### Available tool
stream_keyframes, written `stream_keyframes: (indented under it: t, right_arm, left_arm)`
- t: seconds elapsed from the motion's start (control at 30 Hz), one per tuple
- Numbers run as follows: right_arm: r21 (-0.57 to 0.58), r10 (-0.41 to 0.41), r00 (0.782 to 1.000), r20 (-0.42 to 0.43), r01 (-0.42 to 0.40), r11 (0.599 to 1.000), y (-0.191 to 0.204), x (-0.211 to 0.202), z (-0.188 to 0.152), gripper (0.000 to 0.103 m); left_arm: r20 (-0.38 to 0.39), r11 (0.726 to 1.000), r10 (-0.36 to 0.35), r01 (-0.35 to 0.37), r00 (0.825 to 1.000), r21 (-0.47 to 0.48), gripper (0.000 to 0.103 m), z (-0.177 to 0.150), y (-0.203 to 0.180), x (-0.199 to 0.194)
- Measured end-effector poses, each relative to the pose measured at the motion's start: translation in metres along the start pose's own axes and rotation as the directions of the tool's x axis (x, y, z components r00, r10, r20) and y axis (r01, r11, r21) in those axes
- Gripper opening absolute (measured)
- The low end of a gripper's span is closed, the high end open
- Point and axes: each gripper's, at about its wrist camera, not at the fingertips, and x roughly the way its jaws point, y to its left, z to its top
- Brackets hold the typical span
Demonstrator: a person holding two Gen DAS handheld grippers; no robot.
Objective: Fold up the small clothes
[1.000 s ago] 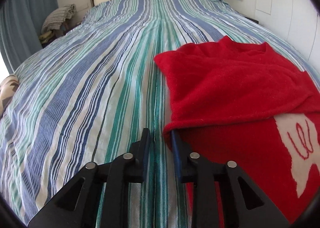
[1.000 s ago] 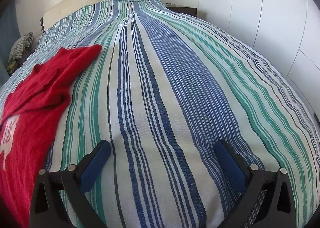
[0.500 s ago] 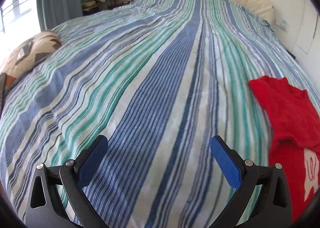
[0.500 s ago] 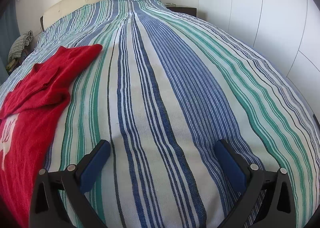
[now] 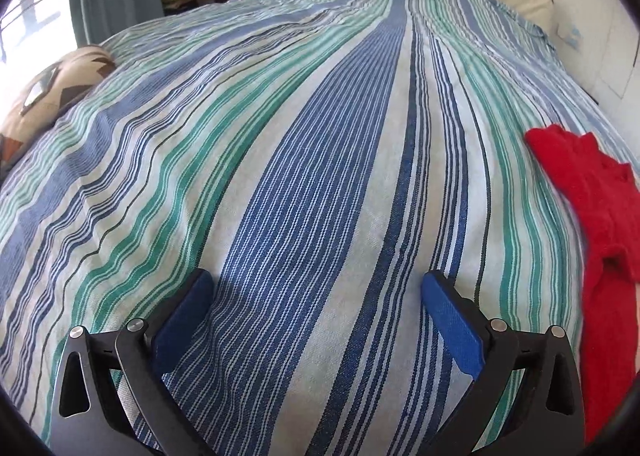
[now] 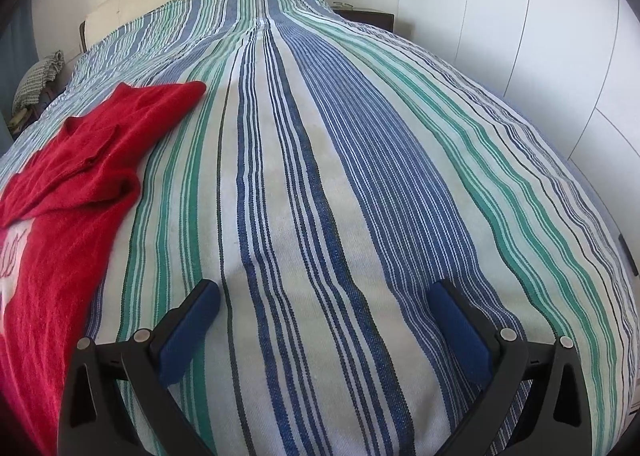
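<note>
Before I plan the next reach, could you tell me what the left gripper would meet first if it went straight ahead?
Probably only the striped bedspread: the open left gripper points along it, and the red sweater lies off to its right.

Fuzzy red knit sweater (image 6: 76, 184) on a coarse woven striped cotton bedspread (image 6: 320, 196). Matte black plastic tongs (image 5: 316, 296) with blue textured pads (image 5: 452, 316) and shiny metal rivets.

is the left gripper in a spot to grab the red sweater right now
Probably yes. The left gripper is open over bare striped bedspread, and the red sweater lies just off its right side with nothing between; it would need to swing right first.
</note>
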Motion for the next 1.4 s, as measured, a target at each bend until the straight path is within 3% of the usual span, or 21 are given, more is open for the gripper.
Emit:
stream_keyframes:
  t: [1.4]
  right_arm:
    - [-0.010,-0.012,1.000,-0.001,0.012,1.000,0.0018,0.0007,-0.0010,0.103]
  left_arm:
    - [0.001,1.000,0.002,-0.002,1.000,0.000,0.103,0.0000,-0.0006,0.0003]
